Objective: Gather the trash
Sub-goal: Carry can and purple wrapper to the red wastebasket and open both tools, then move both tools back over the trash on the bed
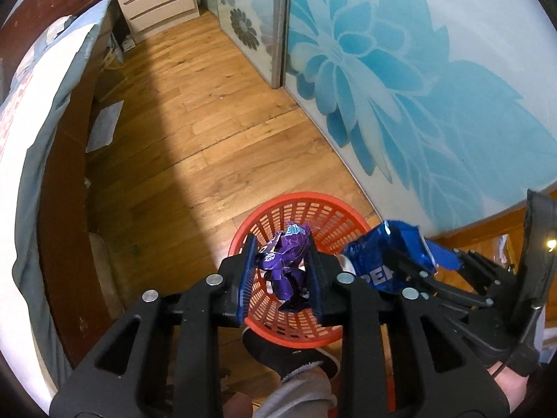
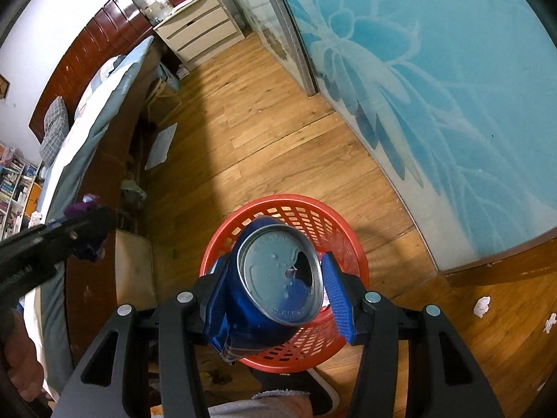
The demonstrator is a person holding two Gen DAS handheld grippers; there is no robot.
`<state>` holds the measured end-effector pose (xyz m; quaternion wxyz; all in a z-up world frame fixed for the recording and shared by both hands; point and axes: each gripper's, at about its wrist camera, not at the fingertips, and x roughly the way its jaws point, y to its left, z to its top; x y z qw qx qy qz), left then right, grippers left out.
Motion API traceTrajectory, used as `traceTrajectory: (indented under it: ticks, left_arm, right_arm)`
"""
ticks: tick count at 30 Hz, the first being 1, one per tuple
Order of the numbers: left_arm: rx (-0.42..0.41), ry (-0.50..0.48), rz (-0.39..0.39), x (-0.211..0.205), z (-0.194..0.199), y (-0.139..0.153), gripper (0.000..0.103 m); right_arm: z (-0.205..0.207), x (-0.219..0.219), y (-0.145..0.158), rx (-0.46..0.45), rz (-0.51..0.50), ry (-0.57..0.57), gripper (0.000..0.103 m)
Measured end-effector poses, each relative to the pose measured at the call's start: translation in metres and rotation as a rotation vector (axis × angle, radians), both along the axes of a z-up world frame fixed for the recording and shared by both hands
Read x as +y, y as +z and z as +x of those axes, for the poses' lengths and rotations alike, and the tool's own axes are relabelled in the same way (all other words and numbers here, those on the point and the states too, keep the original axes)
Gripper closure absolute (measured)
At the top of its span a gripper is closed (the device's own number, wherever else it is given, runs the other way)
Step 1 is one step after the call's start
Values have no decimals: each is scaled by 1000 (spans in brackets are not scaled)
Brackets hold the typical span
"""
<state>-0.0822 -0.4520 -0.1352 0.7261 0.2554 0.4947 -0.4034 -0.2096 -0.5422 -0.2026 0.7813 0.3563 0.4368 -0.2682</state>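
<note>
left gripper (image 1: 283,271): fingers part spread, crumpled purple wrapper (image 1: 287,261) between the blue pads; whether the pads press it, cannot tell
right gripper (image 2: 276,278): pinching a blue can (image 2: 275,278) across its body, both pads against it, silver top with open mouth facing camera
can condition: dented, label crumpled at lower end
both grippers: pointed steeply down over the red basket (image 1: 334,219)
basket: mesh plastic, stands on wood floor (image 1: 209,122), wrapper and can both above its opening
person: dark shoe (image 1: 278,355) and grey trouser leg just beside basket's near rim
floor trash: white paper scraps (image 2: 482,304) at right, well apart from basket
surroundings: bed (image 2: 87,122) at left, blue flower-pattern sliding door (image 1: 400,69) at right
</note>
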Motion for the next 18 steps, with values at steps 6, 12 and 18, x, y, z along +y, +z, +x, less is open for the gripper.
traceTrajectory:
  ticks: [6, 12, 18]
  left_arm:
    - [-1, 43, -43, 3, 6, 10, 36]
    - [10, 76, -46, 13, 13, 8, 34]
    - [0, 204, -116, 56, 33, 32, 34]
  right_arm:
    - [-4, -10, 2, 9, -1, -34, 32]
    - [0, -9, 9, -11, -23, -38, 29]
    - [25, 11, 50, -108, -95, 35, 29]
